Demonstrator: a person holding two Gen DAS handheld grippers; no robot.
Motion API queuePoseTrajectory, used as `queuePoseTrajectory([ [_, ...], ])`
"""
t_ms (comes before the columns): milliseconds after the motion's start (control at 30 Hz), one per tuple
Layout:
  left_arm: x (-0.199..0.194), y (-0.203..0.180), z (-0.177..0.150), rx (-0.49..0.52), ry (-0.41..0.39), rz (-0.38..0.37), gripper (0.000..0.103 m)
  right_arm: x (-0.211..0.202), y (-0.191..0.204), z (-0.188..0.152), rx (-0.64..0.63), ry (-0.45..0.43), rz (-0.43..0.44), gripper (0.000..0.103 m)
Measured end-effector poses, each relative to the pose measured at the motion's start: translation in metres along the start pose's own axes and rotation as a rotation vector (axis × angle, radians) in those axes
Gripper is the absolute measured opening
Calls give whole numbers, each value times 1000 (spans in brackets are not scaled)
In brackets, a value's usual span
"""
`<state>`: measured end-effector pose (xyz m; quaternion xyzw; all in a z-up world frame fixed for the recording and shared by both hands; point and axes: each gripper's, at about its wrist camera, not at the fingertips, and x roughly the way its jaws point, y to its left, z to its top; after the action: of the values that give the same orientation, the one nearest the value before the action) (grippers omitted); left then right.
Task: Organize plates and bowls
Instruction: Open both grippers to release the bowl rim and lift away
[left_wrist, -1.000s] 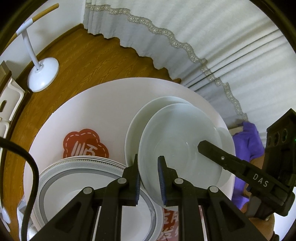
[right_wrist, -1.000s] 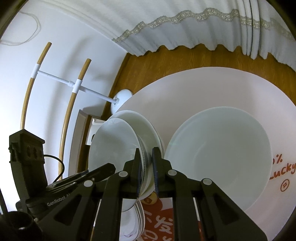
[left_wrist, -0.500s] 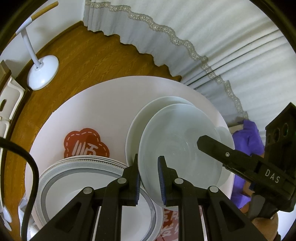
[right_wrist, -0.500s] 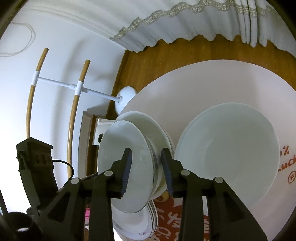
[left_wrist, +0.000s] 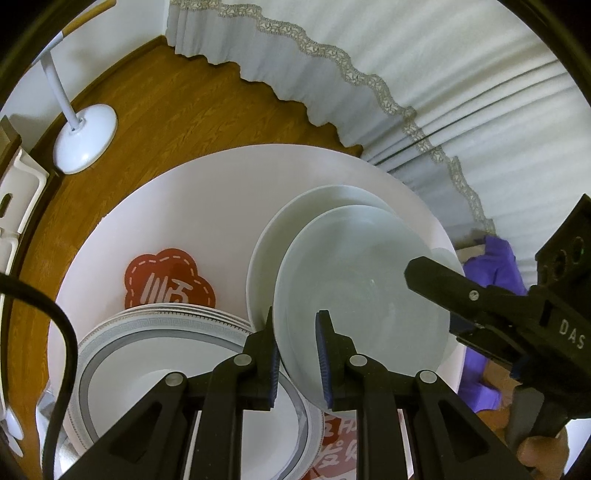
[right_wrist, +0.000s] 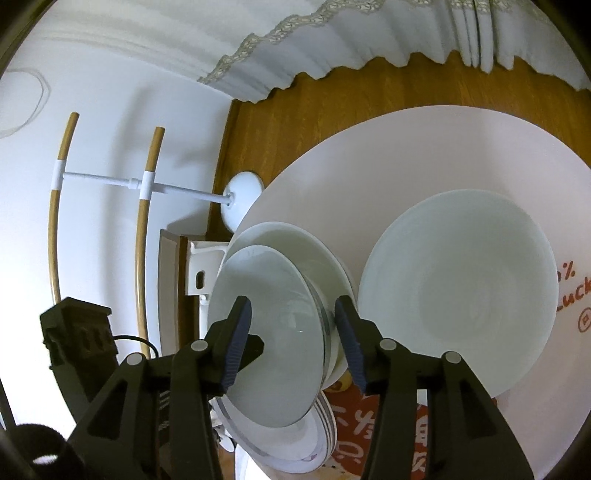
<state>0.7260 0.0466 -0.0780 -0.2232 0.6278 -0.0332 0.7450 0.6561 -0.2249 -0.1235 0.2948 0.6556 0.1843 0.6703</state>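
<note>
Pinched on the near rim of a pale glass plate (left_wrist: 362, 295), the left gripper (left_wrist: 297, 354) holds it tilted above a wider white plate (left_wrist: 266, 251) on the round table (left_wrist: 177, 206). Just beside lies a stack of grey-bordered plates (left_wrist: 122, 332), cut off by the picture's lower edge. The right gripper (left_wrist: 436, 295) reaches in from the right, its lower finger mostly hidden.

From the right wrist, the right gripper (right_wrist: 293, 339) has its jaws opening, the plate's edge between the ribbed blue pads (right_wrist: 240, 332) but unpressed. A smooth, deep white bowl (right_wrist: 461, 291) sits near on the table. Red lettering on the tabletop is partly covered.
</note>
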Motion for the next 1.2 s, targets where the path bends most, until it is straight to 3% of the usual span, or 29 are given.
queuePoseTrajectory([
  [333, 3, -7, 3, 19, 7, 30, 16, -6, -3, -2, 66, 12, 19, 49],
  [1200, -14, -13, -3, 12, 19, 47, 22, -14, 0, -12, 48, 12, -34, 50],
])
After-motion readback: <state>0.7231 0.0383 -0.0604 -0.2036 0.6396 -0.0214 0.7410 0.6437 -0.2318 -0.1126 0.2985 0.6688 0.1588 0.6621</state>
